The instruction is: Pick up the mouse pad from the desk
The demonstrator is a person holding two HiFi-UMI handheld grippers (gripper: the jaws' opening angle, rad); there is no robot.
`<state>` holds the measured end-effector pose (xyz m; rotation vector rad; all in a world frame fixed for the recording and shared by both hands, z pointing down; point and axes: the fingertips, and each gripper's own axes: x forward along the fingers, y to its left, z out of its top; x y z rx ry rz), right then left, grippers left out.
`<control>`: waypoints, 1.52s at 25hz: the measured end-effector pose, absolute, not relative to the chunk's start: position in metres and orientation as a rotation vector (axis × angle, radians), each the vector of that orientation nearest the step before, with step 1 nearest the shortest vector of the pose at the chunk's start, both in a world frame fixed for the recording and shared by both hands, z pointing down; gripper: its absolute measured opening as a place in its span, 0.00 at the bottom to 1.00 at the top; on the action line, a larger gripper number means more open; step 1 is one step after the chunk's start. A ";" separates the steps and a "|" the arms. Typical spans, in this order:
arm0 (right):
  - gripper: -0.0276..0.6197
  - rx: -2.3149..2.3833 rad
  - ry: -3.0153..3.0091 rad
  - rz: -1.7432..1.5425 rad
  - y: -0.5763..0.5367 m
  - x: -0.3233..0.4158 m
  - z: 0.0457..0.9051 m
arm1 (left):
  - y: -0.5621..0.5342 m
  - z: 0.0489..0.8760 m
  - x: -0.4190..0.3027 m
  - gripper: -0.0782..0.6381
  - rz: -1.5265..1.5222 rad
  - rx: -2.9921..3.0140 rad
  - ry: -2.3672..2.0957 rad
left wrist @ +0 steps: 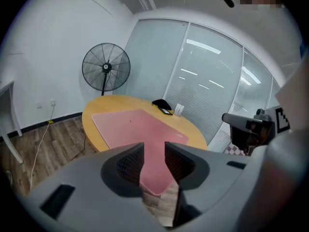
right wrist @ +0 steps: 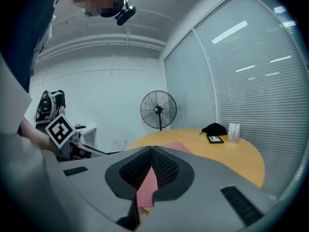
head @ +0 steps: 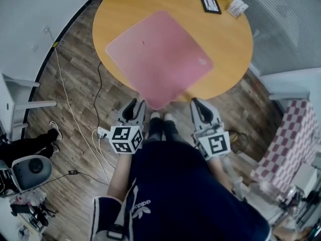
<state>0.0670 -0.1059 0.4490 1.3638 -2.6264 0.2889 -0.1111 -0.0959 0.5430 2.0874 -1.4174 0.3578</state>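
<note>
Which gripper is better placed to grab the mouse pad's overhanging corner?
Left, I'd judge. The left gripper has its jaws apart, with the overhanging corner of the mouse pad lined up between them; the right gripper has its jaws together.

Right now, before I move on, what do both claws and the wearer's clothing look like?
Both the left claw and right claw are grey plastic with dark, textured inner pads. Each carries a white cube bearing black square markers. The person wears navy clothing with a white adidas logo.
</note>
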 end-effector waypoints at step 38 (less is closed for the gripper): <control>0.05 1.307 -2.558 0.472 -0.085 0.068 0.513 | -0.070 0.701 -0.058 0.31 0.294 1.787 -0.821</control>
